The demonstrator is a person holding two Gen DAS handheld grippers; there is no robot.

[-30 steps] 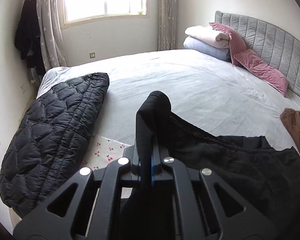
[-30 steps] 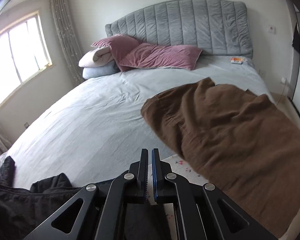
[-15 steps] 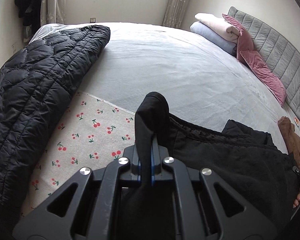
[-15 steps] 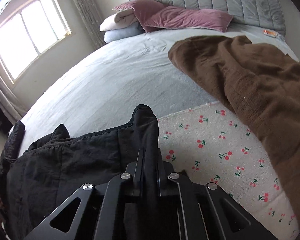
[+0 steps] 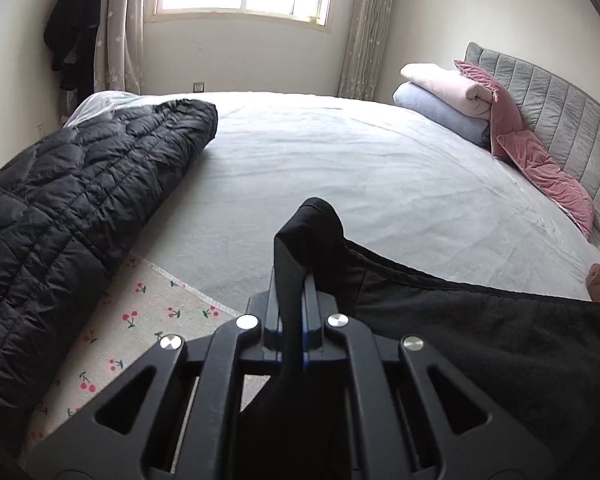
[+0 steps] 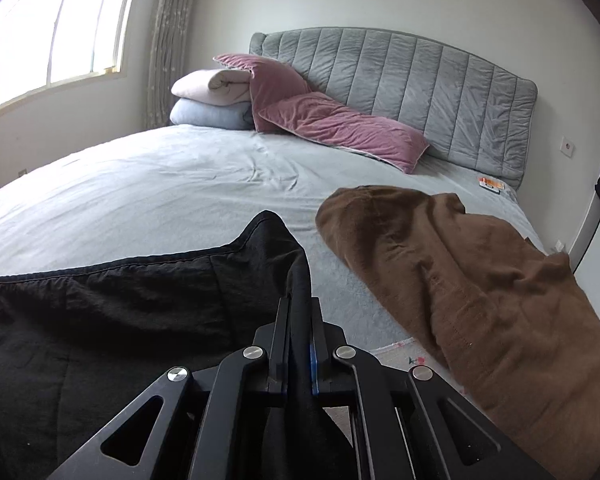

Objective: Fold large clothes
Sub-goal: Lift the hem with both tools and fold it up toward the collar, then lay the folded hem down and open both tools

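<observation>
Left wrist view looks level across the bed (image 5: 380,168) toward the window, with the left gripper (image 5: 290,292) pinched tight on a bunched corner of the black garment (image 5: 480,340); a hump of cloth stands up past the fingertips, and the garment's top edge runs off to the right as a taut line above the sheet. Right wrist view faces the grey headboard (image 6: 412,88), and the right gripper (image 6: 300,312) is likewise clamped on the opposite corner of the same black garment (image 6: 120,304), whose edge stretches away to the left. Both tools sit low in their frames, held roughly horizontal, with the cloth spread between them over the near part of the bed. A black quilted jacket (image 5: 68,208) lies at the left edge, a brown garment (image 6: 480,292) at the right. A small orange-and-white packet (image 6: 491,183) rests by the headboard; its print is too small to read.
</observation>
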